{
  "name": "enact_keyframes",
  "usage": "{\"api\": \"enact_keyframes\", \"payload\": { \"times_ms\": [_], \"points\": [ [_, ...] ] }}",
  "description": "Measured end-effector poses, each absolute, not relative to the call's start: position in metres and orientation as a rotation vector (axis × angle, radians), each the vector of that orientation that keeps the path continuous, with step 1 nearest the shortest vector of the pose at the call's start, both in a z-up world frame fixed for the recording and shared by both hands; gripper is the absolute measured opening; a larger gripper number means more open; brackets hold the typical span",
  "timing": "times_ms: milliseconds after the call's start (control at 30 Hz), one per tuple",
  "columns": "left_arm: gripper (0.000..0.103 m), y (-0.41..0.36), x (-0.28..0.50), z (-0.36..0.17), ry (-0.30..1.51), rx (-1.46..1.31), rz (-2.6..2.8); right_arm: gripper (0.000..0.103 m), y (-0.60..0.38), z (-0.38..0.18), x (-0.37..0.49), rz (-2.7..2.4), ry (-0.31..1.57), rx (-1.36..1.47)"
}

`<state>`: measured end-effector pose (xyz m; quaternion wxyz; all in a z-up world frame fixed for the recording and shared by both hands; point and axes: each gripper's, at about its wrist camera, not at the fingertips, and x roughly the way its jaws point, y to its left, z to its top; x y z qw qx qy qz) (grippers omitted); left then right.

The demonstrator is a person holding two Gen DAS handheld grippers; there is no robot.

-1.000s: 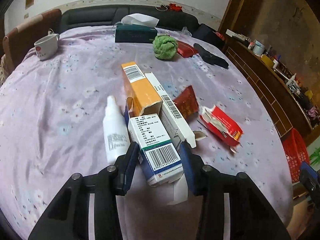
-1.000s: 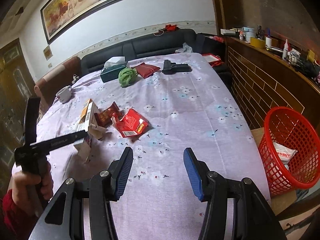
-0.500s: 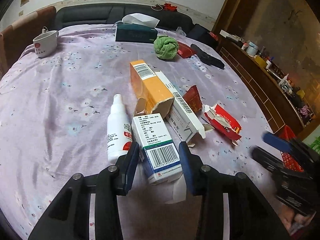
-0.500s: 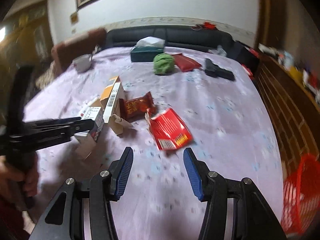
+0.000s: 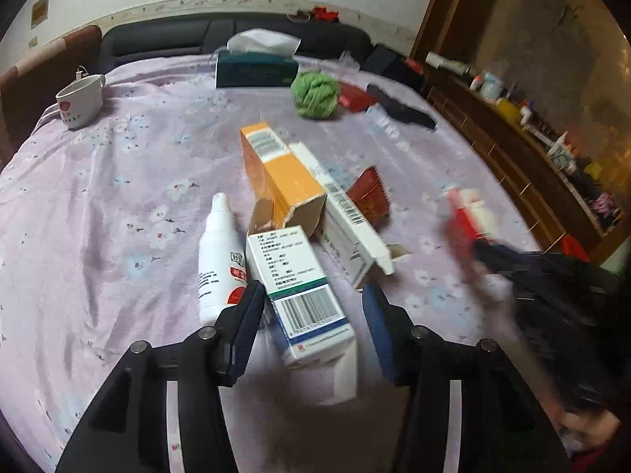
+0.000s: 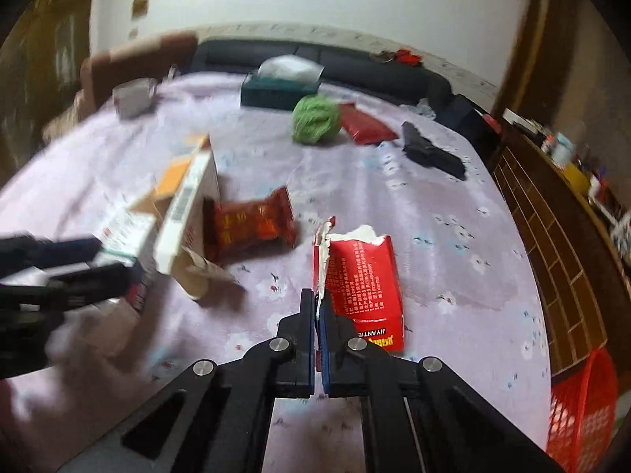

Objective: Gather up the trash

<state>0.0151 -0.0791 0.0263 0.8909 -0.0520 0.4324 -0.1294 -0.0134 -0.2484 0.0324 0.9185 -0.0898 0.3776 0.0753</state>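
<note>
Floral tablecloth [image 6: 453,260], red wrapper [image 6: 363,276] in right gripper [image 6: 318,303]

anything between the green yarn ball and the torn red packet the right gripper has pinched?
Right wrist view: only bare purple floral tablecloth between the green yarn ball and the torn red packet.

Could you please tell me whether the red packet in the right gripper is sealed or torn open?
Torn open: the red packet shows a ragged white edge at its far end.

Three cardboard boxes [image 5: 299,283] lie together — beside one white spray bottle [image 5: 219,252]. Two red wrappers [image 6: 252,228], one mug [image 5: 79,100], one tissue box [image 5: 256,69], one green ball [image 5: 315,94] — and one red basket [image 6: 583,410].
</note>
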Motion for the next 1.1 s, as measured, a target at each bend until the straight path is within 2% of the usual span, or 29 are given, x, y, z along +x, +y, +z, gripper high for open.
{"api": "enact_keyframes", "payload": {
  "times_ms": [200, 400, 733, 1100],
  "points": [
    [0.041, -0.077, 0.027, 0.018, 0.896, -0.12, -0.208, 0.002, -0.257, 0.052, -0.047, 0.161, 0.714, -0.108],
    [0.035, -0.067, 0.007, 0.021, 0.863, -0.112, -0.213, 0.002, -0.257, 0.056, -0.077, 0.2, 0.689, -0.05],
    [0.035, -0.061, -0.071, 0.033, 0.706, -0.081, -0.24, 0.002, -0.245, 0.045, -0.107, 0.177, 0.634, -0.042],
    [0.035, -0.055, -0.079, 0.031, 0.679, -0.104, -0.257, 0.002, -0.233, 0.029, -0.105, 0.19, 0.667, -0.026]
  ]
}}
